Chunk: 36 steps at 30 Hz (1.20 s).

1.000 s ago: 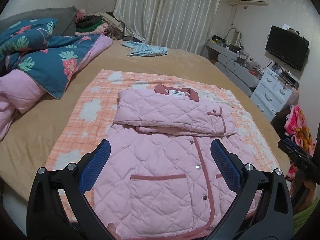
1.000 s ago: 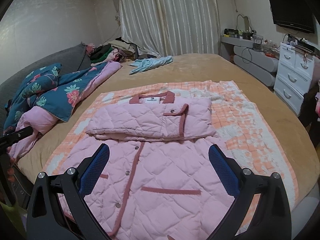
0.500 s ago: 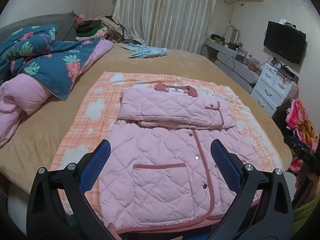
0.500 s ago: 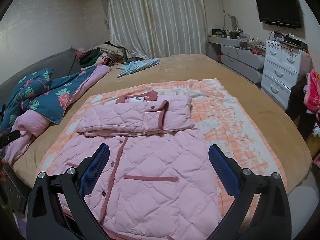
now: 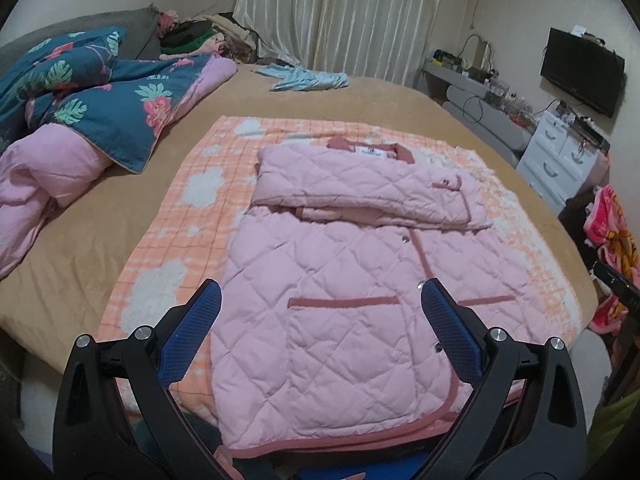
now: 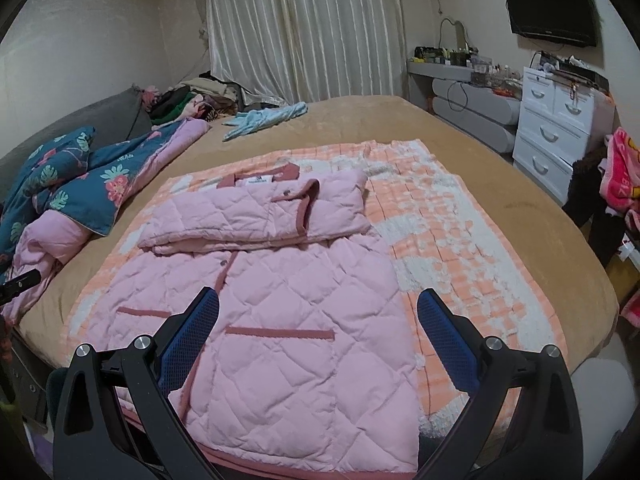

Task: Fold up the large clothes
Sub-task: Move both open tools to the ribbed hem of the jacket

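A pink quilted jacket (image 5: 340, 280) (image 6: 288, 300) with dusty-rose trim lies flat on an orange-and-white checked blanket (image 5: 188, 216) (image 6: 440, 232) on the bed. Its sleeves are folded across the chest just under the collar. The hem is at the bed's near edge. My left gripper (image 5: 320, 312) hovers open above the hem's left half, holding nothing. My right gripper (image 6: 318, 312) stands open above the hem's right half, also with nothing in it. Neither gripper touches the fabric.
A teal floral quilt (image 5: 80, 96) and pink bedding (image 5: 40, 184) are heaped at the bed's left. A light blue garment (image 5: 304, 80) lies at the far side. White drawers (image 6: 560, 136) and a pink towel (image 6: 624, 176) stand right of the bed.
Both grippers have drawn back toward the near edge of the bed and risen a little, so the jacket's hem now shows. Both stayed open. The jacket has not moved.
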Available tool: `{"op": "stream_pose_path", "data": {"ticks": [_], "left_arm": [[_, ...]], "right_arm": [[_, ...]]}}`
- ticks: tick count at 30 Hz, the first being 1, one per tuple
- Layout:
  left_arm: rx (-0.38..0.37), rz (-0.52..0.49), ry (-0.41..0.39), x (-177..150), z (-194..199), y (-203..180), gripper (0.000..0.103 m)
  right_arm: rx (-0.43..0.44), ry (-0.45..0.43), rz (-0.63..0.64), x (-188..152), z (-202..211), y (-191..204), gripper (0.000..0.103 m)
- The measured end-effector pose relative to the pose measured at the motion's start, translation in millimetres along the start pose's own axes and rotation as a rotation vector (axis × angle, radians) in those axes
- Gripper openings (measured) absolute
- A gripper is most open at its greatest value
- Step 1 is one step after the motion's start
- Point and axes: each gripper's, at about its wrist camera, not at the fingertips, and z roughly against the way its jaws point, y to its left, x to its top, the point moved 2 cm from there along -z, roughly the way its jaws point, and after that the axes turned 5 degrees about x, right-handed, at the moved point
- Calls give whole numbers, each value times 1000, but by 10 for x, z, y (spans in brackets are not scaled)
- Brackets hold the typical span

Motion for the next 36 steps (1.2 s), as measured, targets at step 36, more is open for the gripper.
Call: {"op": "stream_pose_path", "data": {"ticks": [36], "left_arm": [[59, 55, 300, -1076, -988, 651, 94]], "right_arm": [[-53, 230, -22, -826, -603, -674, 99]]}}
